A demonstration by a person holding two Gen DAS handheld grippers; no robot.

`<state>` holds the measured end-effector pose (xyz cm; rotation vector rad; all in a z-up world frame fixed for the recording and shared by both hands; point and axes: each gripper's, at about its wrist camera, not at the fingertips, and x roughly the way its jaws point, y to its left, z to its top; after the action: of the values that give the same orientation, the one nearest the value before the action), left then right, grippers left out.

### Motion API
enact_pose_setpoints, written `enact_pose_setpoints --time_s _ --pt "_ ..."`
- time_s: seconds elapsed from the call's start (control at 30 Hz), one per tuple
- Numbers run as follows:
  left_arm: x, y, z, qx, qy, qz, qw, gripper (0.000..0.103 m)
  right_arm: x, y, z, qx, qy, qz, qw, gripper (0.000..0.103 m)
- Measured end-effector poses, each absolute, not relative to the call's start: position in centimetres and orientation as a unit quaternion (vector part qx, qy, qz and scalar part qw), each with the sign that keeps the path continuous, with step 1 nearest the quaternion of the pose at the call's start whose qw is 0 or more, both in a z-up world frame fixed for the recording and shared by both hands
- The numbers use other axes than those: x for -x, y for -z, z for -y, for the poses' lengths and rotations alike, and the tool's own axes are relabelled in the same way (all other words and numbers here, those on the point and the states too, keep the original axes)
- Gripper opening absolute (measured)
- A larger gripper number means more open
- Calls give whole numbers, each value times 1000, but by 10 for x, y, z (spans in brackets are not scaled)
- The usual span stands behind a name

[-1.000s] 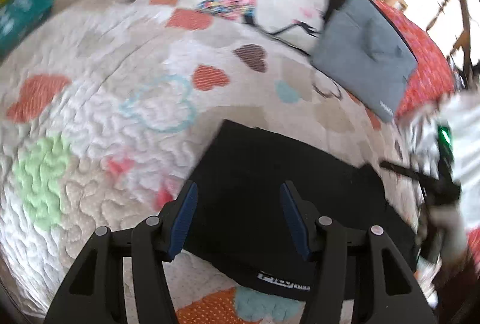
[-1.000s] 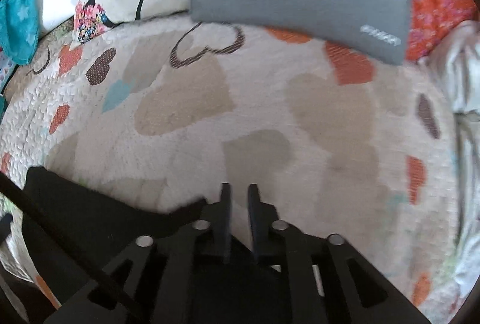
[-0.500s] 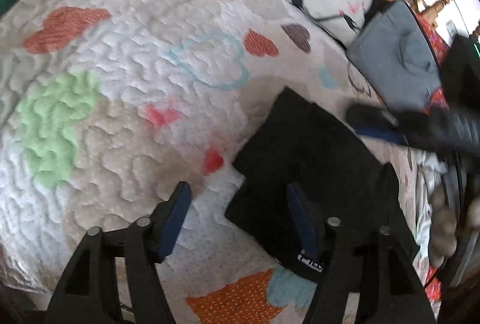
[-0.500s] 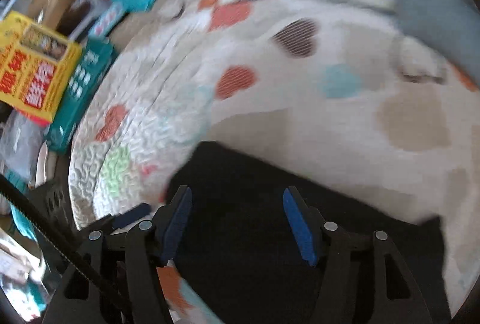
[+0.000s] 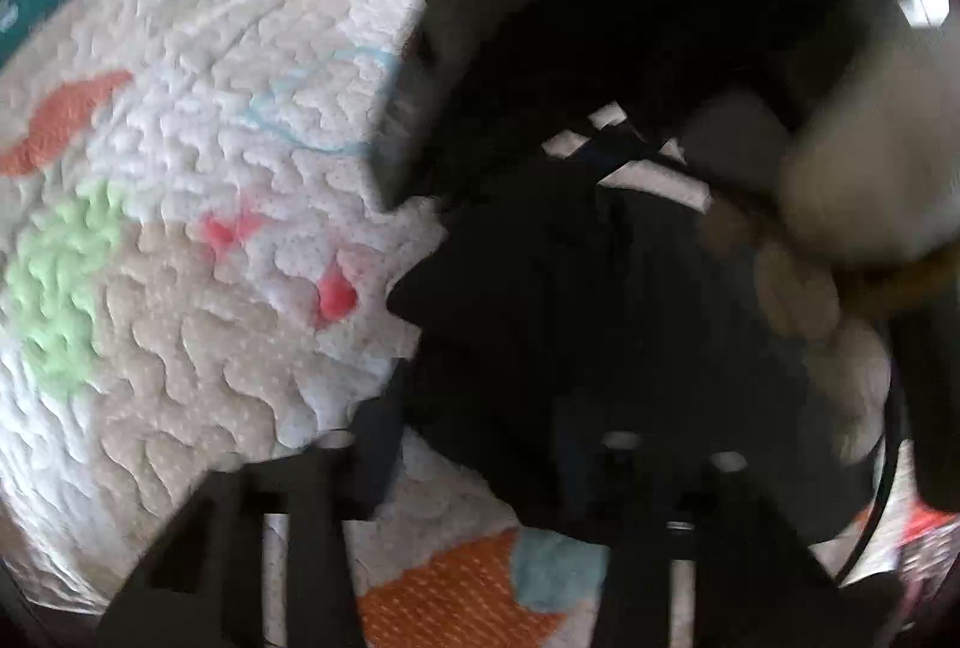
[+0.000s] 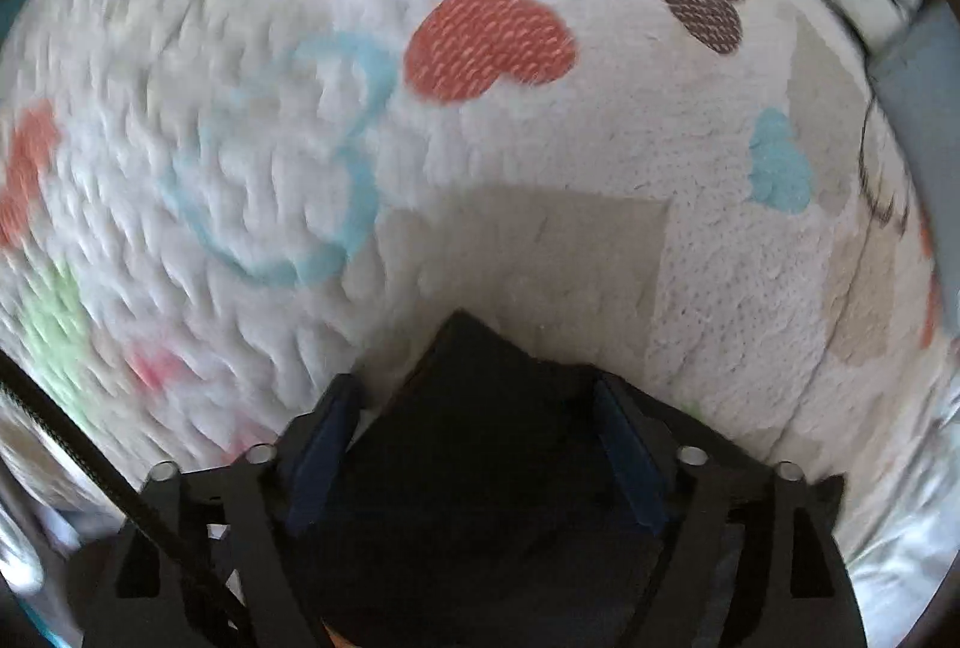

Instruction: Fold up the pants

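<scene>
Black pants (image 6: 480, 468) folded flat on heart-print quilt (image 6: 480, 138) of bed. Right tongs (image 6: 480, 444) spread wide, blue pads (image 6: 627, 456) straddling pointed corner of pants. Left tongs (image 5: 474, 468) blurred, dark against pants (image 5: 570, 318); gap appears wide, one finger over quilt (image 5: 180, 228), other over fabric. Right tool body blurred, crossing upper right of left view.

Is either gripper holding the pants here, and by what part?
Nothing is held. The right gripper is open, its fingers either side of a corner of the black pants. The left gripper is open too, blurred, over the pants.
</scene>
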<state>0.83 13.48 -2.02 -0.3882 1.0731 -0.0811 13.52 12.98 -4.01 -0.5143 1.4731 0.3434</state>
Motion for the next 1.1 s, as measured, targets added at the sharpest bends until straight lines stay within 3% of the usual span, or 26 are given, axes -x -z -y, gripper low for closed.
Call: enact_pose_setpoints --time_s 0.17,0.3,0.47,0.53,0.57,0.63,0.9,1.0,1.1 --pt "-4 20 -157 264 60 -510 817 22 -117 18 -126 249 -177 -626 717 30" --pt "3 14 -164 272 45 -504 819 21 -112 9 -128 232 -189 -613 731 27" --pt "16 12 -192 292 2 -498 817 21 -106 -2 -153 214 -213 -604 738 27" --pt "20 15 -202 306 -19 -498 811 29 -105 -5 -163 199 -221 -600 742 28" --pt "23 17 -206 314 -27 -500 807 31 -104 -5 -167 193 -223 -596 747 31" --pt "29 17 -215 345 -30 -490 800 31 -102 -6 -173 174 -241 -587 753 53" --pt "63 -11 -248 400 -67 -386 829 33 -100 -69 -79 12 -249 -530 811 55" --pt "61 -20 -231 372 -51 -378 846 36 -87 -71 -16 -41 -261 -532 804 55" --pt "38 -21 -209 330 -24 -402 854 37 -55 -40 37 -75 -241 -549 797 55"
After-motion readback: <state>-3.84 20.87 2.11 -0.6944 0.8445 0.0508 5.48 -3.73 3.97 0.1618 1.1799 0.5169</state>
